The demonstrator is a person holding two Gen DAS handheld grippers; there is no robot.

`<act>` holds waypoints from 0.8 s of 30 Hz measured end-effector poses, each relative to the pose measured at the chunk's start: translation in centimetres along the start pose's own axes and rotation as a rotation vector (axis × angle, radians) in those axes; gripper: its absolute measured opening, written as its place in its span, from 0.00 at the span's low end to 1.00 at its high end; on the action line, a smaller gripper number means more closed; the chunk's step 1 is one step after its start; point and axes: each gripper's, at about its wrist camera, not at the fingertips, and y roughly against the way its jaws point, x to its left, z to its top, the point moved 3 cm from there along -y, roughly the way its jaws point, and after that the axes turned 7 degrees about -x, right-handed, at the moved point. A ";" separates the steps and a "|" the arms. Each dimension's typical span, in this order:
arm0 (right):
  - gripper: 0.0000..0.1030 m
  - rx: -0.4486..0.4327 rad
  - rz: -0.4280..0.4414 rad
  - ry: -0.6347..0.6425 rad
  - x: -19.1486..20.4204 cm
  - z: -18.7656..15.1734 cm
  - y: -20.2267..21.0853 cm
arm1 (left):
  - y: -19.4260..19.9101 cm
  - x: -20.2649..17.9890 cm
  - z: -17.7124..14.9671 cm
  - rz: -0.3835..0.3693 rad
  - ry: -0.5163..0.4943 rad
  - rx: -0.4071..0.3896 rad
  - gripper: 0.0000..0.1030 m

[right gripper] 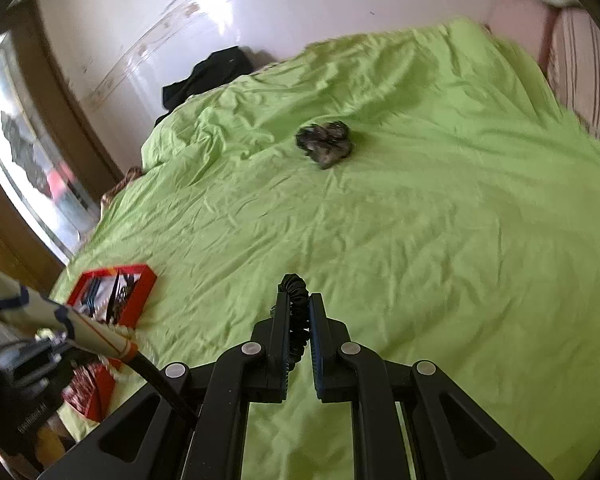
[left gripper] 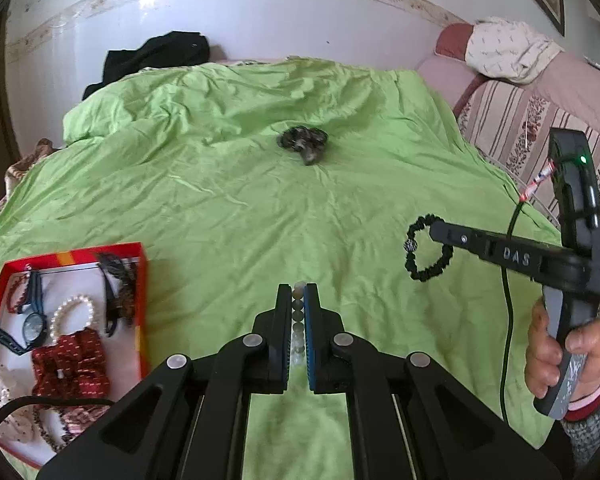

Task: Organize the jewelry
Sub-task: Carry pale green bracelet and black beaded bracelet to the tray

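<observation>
Green bedsheet [left gripper: 228, 184] w/ black clothing [left gripper: 156, 56] (far edge), striped sofa [left gripper: 512, 120].

Pale bead strand [left gripper: 298, 320]: pinched between closed left gripper pads, beads in line along gap.
Black ruffled elastic bracelet [left gripper: 426, 250]: loop hanging from closed right gripper tip, above green sheet.
Dark crumpled scrunchie-like bundle [left gripper: 304, 143]: lying mid-bed.
Red shallow cardboard box [left gripper: 142, 280]: at left bed edge; holds pearl bracelet [left gripper: 73, 312], blue-strapped watch [left gripper: 34, 322], red patterned fabric piece [left gripper: 74, 368].

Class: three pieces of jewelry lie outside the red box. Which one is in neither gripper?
The dark crumpled scrunchie mid-bed on the green sheet; the black beaded bracelet and pale bead string are each gripped.
</observation>
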 end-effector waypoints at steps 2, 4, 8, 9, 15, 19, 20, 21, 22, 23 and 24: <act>0.09 -0.006 -0.009 0.025 0.9 -0.4 0.1 | 0.7 1.0 -0.1 0.012 0.010 -0.017 0.05; 0.09 -0.003 -0.010 0.034 1.6 -0.9 0.0 | 1.2 2.0 0.0 0.026 0.022 -0.031 0.05; 0.09 0.009 -0.029 0.077 3.0 -2.0 -0.4 | 1.9 3.6 0.2 0.057 0.037 -0.057 0.05; 0.09 0.009 -0.036 0.091 3.3 -2.2 -0.6 | 2.0 3.9 0.2 0.066 0.040 -0.061 0.05; 0.09 0.010 -0.063 0.152 4.5 -3.2 -1.0 | 2.7 5.4 0.2 0.112 0.044 -0.073 0.05; 0.09 0.026 -0.074 0.164 5.2 -4.3 -1.2 | 2.9 5.9 0.2 0.130 0.043 -0.079 0.05; 0.09 0.032 -0.076 0.166 5.4 -4.7 -1.3 | 3.0 6.1 0.2 0.131 0.047 -0.078 0.05; 0.09 0.039 -0.077 0.167 5.7 -5.0 -1.3 | 3.0 6.2 0.2 0.133 0.049 -0.077 0.05; 0.09 0.042 -0.075 0.166 5.9 -5.2 -1.3 | 3.1 6.4 0.1 0.135 0.051 -0.076 0.05; 0.09 0.044 -0.072 0.164 6.2 -5.4 -1.2 | 3.1 6.5 0.1 0.138 0.053 -0.076 0.05; 0.09 0.045 -0.069 0.164 6.4 -5.5 -1.1 | 3.2 6.6 0.1 0.142 0.053 -0.076 0.05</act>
